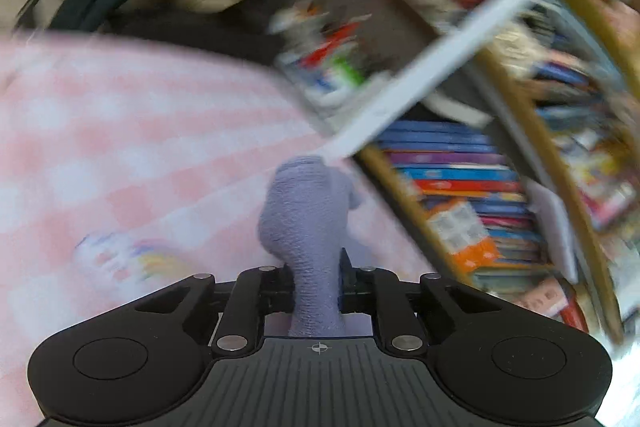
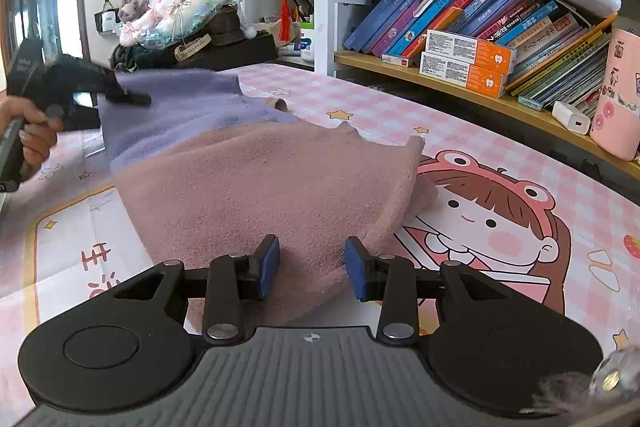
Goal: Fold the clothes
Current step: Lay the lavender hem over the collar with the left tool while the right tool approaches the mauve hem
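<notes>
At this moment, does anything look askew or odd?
The left wrist view is motion-blurred. The purple cloth hangs lifted from the left tongs, draped partly over the pink towel. Nothing looks damaged.

The cloth (image 2: 256, 183) is two-toned: dusty pink over its near part and lavender purple over its far part, and the bunched piece of it (image 1: 308, 227) in the left wrist view shows only the lavender. The tablecloth (image 2: 400, 107) is a pink and white check scattered with small yellow stars and white flowers, and it carries a cartoon girl (image 2: 492, 211) with brown hair, rosy cheeks and a pink frog hat. The right gripper (image 2: 312, 263) is black with blue pads (image 2: 270, 259). The left gripper (image 2: 116, 91) is black. The boxes (image 2: 468, 63) on the wooden shelf are white and orange, beside books (image 2: 432, 11) with mostly blue and purple spines. The cup (image 2: 618, 95) is pale pink.
</notes>
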`<state>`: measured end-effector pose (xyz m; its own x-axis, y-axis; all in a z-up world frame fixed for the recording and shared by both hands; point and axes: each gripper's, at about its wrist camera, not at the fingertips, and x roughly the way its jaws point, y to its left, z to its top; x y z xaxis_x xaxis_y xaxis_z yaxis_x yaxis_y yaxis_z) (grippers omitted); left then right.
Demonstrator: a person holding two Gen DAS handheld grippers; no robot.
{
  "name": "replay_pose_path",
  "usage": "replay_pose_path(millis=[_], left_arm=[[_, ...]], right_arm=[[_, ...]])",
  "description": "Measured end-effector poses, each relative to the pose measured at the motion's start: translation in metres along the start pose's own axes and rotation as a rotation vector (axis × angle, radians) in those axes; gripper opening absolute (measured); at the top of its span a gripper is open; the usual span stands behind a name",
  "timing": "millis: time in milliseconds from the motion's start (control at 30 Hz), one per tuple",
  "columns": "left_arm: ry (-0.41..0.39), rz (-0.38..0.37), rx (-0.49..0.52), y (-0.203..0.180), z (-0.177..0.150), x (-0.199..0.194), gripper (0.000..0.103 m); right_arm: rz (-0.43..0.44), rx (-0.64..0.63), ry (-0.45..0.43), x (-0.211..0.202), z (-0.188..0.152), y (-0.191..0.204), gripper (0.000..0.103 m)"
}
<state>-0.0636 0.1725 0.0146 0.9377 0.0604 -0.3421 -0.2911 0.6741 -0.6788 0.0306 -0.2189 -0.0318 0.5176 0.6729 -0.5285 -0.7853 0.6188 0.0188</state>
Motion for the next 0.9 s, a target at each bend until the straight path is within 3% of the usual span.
replay_pose_path(millis=[100, 200, 300, 367, 433, 533, 633, 800, 833, 900], left_arm=[[-0.048, -0.098, 0.206, -0.063, -0.004, -0.008, 0.015], [-0.08, -0.193, 0.512, -0.128, -0.034, -0.019, 0.016], [-0.025, -0.209, 0.993, -0.186, -0.108, -0.017, 0.025], [0.082, -0.212, 1.295, -0.199, -0.168, -0.007, 0.027], [0.154, -0.211, 1.444, -0.194, -0.208, 0.001, 0.029], [0.067, -0.183, 1.573, -0.184, -0.233, -0.002, 0.032], [0.059, -0.196, 1.58, -0.184, -0.225, -0.007, 0.036], [-0.024, -0.211, 1.556, -0.186, -0.213, -0.023, 0.037], [-0.034, -0.215, 1.557, -0.187, -0.213, -0.024, 0.035], [-0.023, -0.228, 1.505, -0.192, -0.206, -0.024, 0.018]], right_arm=[[0.001, 0.003, 0.0, 0.0, 0.0, -0.001, 0.035], [0.008, 0.018, 0.001, 0.0, 0.0, -0.003, 0.035], [0.022, 0.045, 0.001, 0.0, 0.0, -0.007, 0.035], [0.038, 0.076, 0.0, -0.001, 0.0, -0.012, 0.035], [0.055, 0.111, -0.002, -0.001, -0.001, -0.017, 0.035], [0.068, 0.135, -0.001, -0.001, -0.001, -0.021, 0.035], [0.071, 0.136, -0.001, -0.001, 0.001, -0.024, 0.035], [0.073, 0.141, -0.002, -0.001, 0.0, -0.024, 0.035], [0.071, 0.138, -0.001, -0.001, 0.0, -0.022, 0.035], [0.069, 0.136, -0.001, -0.001, -0.001, -0.021, 0.035]])
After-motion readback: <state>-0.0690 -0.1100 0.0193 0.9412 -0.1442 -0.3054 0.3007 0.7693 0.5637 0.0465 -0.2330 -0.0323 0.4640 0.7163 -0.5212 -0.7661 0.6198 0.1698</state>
